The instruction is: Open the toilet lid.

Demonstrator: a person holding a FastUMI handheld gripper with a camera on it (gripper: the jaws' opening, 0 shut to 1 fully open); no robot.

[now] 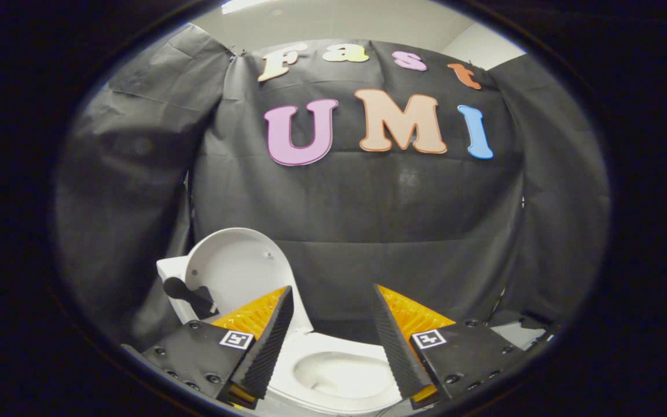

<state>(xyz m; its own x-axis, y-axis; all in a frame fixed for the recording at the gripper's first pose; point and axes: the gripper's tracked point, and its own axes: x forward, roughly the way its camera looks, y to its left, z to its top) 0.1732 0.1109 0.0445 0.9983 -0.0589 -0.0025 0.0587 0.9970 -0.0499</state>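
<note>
— While the claw (332,324) hangs over the bowl (339,376), how wide is it?
— Fingers wide apart, gripping nothing, touching nothing.
— And the lid (235,272)?
— Upright, beyond the left finger, against the tank (170,272). Open room ahead to the cloth wall (368,220).

Toilet bowl (339,376) is the carrier here, low betw. my fingers; its base is hidden. On it the lid (235,269) stands upright, by the tank (170,272). My gripper (332,288) is spread, holds nothing.
</note>
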